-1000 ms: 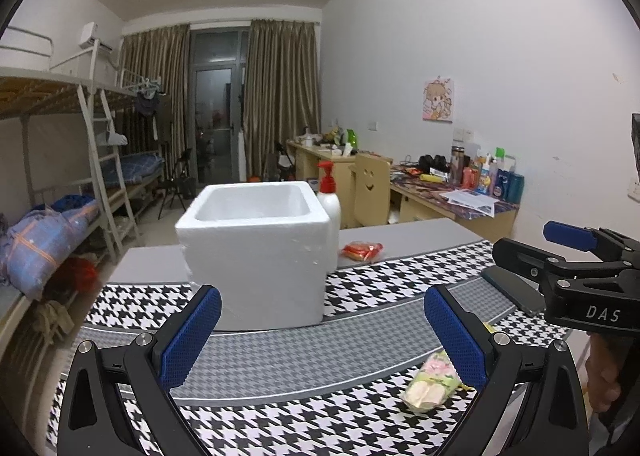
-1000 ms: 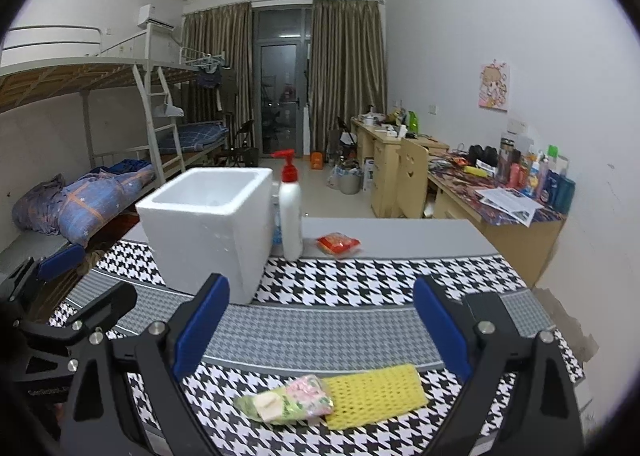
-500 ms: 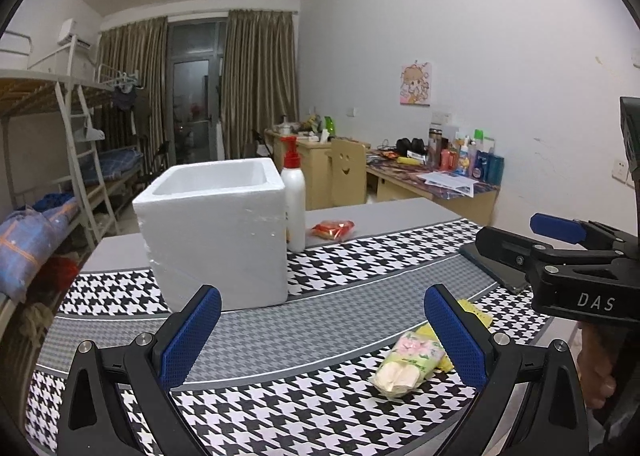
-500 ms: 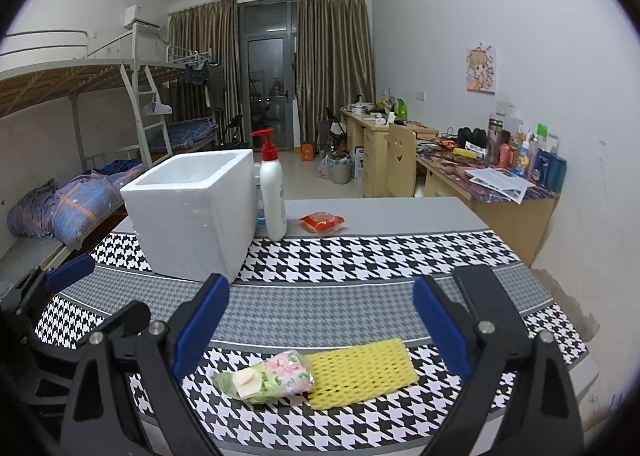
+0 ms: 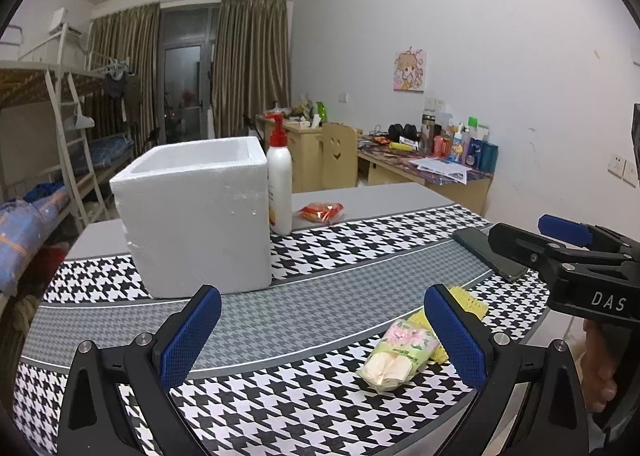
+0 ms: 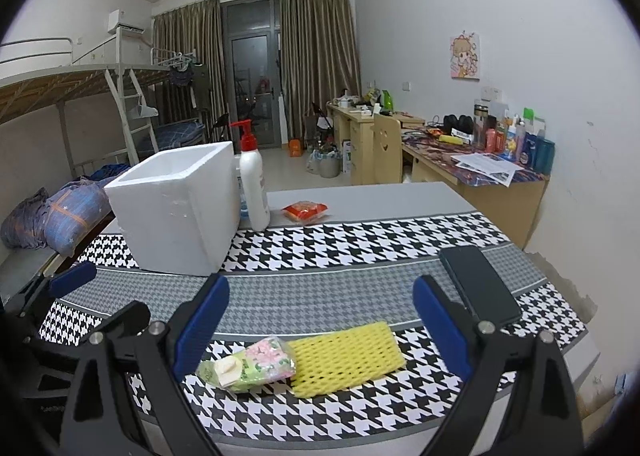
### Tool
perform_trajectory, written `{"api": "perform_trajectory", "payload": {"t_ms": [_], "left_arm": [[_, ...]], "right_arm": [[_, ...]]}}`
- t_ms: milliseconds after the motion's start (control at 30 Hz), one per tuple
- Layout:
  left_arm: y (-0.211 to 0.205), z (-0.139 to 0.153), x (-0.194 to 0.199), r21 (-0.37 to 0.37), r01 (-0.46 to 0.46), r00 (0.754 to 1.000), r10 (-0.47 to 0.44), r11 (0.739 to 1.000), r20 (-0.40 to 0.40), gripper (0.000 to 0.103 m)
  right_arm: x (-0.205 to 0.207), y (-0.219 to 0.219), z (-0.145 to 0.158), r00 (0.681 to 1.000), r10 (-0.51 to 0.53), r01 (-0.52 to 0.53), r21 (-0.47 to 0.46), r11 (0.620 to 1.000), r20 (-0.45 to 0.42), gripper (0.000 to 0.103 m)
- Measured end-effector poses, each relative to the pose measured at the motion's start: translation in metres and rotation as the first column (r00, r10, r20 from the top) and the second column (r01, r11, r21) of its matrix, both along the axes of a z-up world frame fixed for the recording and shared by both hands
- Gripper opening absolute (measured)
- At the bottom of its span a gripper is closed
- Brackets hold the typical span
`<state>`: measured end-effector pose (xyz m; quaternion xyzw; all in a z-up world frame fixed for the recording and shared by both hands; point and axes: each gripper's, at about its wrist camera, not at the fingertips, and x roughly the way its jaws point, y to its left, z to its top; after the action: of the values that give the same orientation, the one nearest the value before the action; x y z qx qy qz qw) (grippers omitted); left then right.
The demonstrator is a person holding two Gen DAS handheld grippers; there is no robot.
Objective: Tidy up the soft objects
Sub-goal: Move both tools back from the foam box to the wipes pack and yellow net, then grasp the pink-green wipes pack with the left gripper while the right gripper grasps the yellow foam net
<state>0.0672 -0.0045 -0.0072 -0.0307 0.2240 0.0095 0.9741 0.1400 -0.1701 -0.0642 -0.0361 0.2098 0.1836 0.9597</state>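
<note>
While both grippers hang above the near edge of the cloth (image 6: 360, 240), neither holds anything. The left gripper (image 5: 322, 330) has its jaws spread wide, blue pads (image 5: 192, 336) facing each other over bare houndstooth; the right gripper (image 6: 320, 320) is just as wide, its pads (image 6: 202, 322) framing the two soft things from above without touching them.

Taking the foam box (image 6: 176, 207) as the landmark: it stands open-topped at the far left of the cloth, white and upright. The tissue pack (image 6: 250, 366) — flowered wrap, pale end toward the camera — lies well in front of the box, near the cloth's front edge, and the yellow net (image 6: 346, 358) lies flat just to the pack's right, touching or slightly under it (the overlap is hard to read). From the left wrist view the pack (image 5: 398, 354) sits just inside the left gripper's right finger, with the net (image 5: 466, 298) mostly hidden behind that finger.

Right beside the box, against its right wall, stands a pump bottle (image 6: 254, 183) with a red head. A red packet (image 6: 305, 211) lies on the grey table (image 6: 380, 199) just beyond the cloth, to the right of the bottle. A phone (image 6: 478, 284) lies face up far to the right of the box, on the grey band of the cloth — close behind the right gripper's right finger.
</note>
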Motion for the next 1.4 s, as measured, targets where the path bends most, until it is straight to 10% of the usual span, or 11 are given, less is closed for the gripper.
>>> {"api": "perform_trajectory", "payload": {"t_ms": [1400], "left_arm": [[-0.031,-0.044,0.043,0.030,0.137,0.979,-0.130,0.990,-0.157,0.102]], "right_arm": [[0.030,-0.029,-0.046,0.985,-0.118,0.110,-0.069,0.992,-0.126,0.096]]}}
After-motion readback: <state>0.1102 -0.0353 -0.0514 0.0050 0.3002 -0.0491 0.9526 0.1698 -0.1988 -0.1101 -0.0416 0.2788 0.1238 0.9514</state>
